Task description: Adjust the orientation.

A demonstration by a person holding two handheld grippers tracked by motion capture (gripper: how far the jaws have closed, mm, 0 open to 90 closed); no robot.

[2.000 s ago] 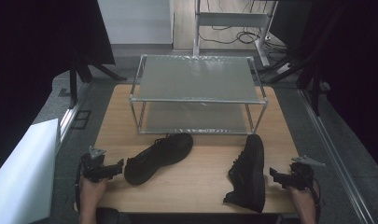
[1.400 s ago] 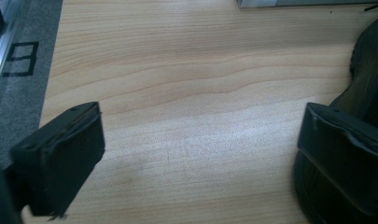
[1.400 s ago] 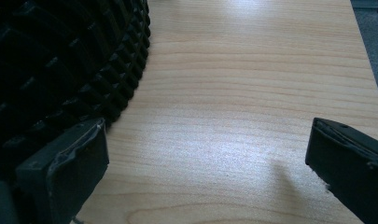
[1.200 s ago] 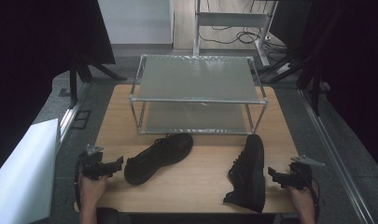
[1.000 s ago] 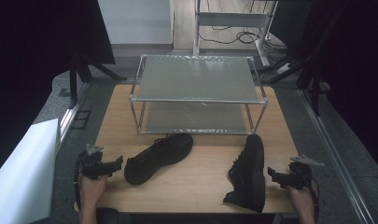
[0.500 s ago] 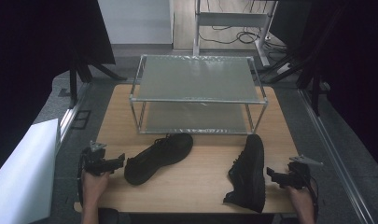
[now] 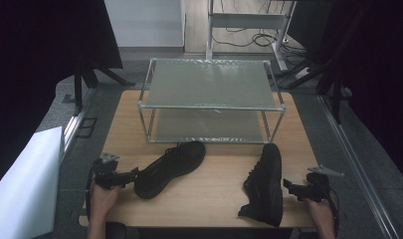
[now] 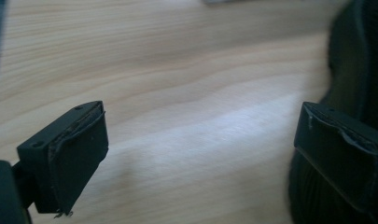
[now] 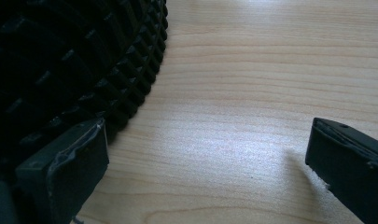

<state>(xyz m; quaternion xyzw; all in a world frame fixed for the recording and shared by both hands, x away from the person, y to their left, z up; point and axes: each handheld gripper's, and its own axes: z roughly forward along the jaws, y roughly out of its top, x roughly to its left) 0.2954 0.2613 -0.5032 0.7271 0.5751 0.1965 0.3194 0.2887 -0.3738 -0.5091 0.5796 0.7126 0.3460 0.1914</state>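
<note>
both grippers sit slightly nearer the shoes than two seconds ago; shoes unmoved. left gripper (image 7: pixel 131 175): jaws wide apart, empty, tips just beside left black shoe (image 7: pixel 170 167). right gripper (image 7: pixel 290 186): jaws wide apart, empty, just beside right black shoe (image 7: pixel 265 182), lying on its side. wooden table (image 7: pixel 209 185); metal rack (image 7: pixel 210 102) behind. no legible writing.
</note>
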